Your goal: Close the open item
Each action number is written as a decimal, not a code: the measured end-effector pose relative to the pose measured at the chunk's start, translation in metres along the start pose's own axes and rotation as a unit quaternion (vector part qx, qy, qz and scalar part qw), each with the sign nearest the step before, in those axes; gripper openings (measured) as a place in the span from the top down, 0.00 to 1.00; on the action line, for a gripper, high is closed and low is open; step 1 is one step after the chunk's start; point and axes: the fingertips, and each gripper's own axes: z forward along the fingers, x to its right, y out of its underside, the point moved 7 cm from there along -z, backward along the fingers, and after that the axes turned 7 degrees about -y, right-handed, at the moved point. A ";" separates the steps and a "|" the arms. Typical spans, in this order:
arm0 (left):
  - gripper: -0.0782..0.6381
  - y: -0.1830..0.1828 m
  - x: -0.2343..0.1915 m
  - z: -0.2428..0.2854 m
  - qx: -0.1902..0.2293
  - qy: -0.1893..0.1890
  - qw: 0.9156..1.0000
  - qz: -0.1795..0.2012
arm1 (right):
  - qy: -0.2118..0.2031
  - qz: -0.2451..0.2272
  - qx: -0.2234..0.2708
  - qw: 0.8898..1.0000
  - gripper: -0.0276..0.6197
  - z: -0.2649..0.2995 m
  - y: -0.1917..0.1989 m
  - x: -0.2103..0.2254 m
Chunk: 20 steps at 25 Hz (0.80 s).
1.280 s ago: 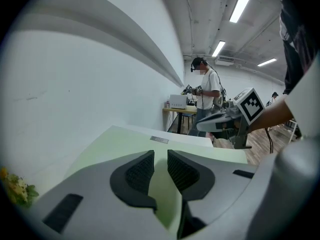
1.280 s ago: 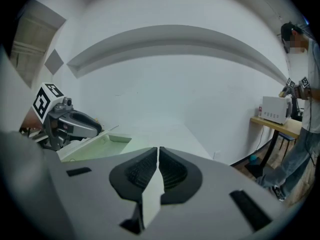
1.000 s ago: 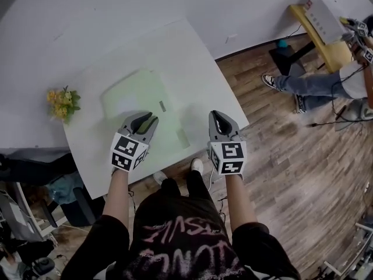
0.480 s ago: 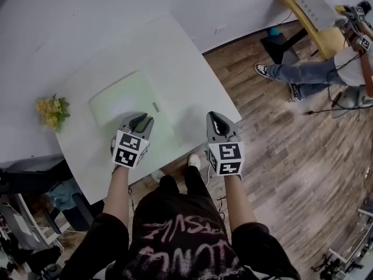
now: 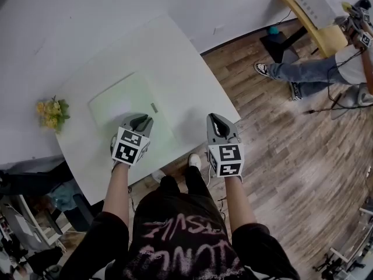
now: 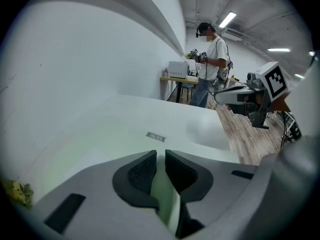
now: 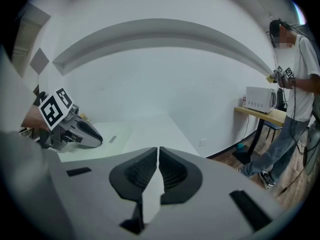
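Observation:
A pale green flat folder-like item (image 5: 125, 101) lies on the white table (image 5: 180, 69), with a small grey label (image 5: 154, 107) on its right side. It looks flat, and I cannot tell whether any flap stands up. My left gripper (image 5: 141, 119) hovers over the item's near edge, jaws shut to a thin slit with nothing between them (image 6: 160, 153). The label (image 6: 155, 136) lies just ahead of it. My right gripper (image 5: 214, 116) hangs over the table's near right edge, shut and empty (image 7: 158, 149), off the green item.
Yellow flowers (image 5: 51, 111) sit at the table's left edge. A wall runs behind the table. Wooden floor (image 5: 280, 156) lies to the right. A second person (image 5: 326, 69) stands there by a yellow side table (image 5: 317, 34) with a white box on it.
The left gripper's jaws have narrowed from slightly apart to nearly touching. Both grippers keep about the same places near the table's front edge, and the head view has shifted a little.

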 end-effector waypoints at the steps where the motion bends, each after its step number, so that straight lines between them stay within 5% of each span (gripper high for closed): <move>1: 0.80 -0.001 0.000 0.000 -0.003 0.000 1.000 -0.001 | 0.000 -0.002 0.001 1.000 0.91 -0.001 -0.001 0.001; 9: 0.80 -0.005 -0.003 -0.009 0.012 -0.004 1.000 -0.027 | -0.006 -0.011 0.002 1.000 0.91 -0.004 -0.006 -0.003; 20: 0.86 -0.004 -0.025 -0.061 0.104 -0.049 0.988 -0.101 | -0.037 -0.031 0.015 0.999 0.91 0.002 -0.024 -0.030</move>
